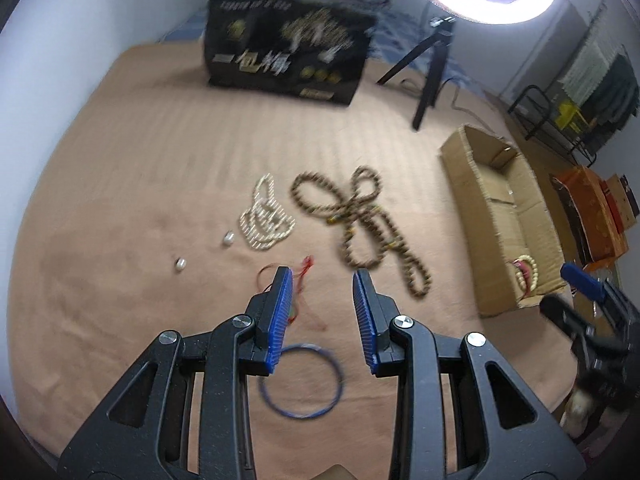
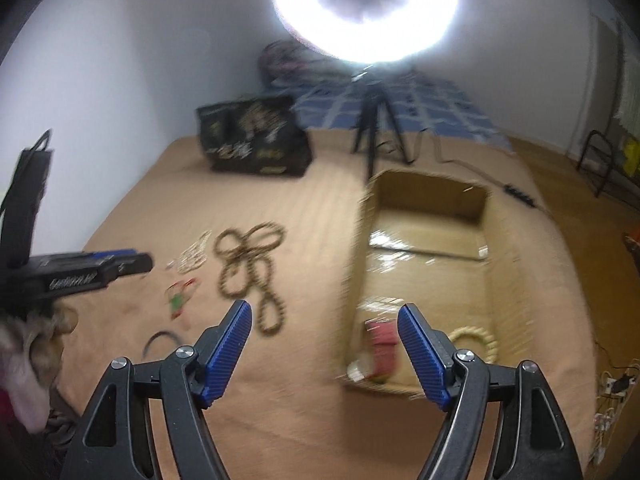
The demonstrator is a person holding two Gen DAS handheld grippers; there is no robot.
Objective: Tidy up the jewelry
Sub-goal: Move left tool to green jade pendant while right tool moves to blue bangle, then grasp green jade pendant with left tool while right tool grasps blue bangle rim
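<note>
Left gripper (image 1: pixel 322 276) and right gripper (image 2: pixel 325 312) both spread, empty; brown bead strand (image 1: pixel 360 220) lies looped mid-blanket, left of the cardboard box (image 1: pixel 500 216), likely limp and light, best pinched at a doubled loop.

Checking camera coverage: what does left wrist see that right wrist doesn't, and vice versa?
Left wrist only: two loose pearls, and the whole blue bangle, which the right view cuts to an arc.
Right wrist only: the full floor of the cardboard box, with a red item inside.
Both: brown bead necklace, white bead strand, black bag, ring light; left gripper and right gripper open.
</note>
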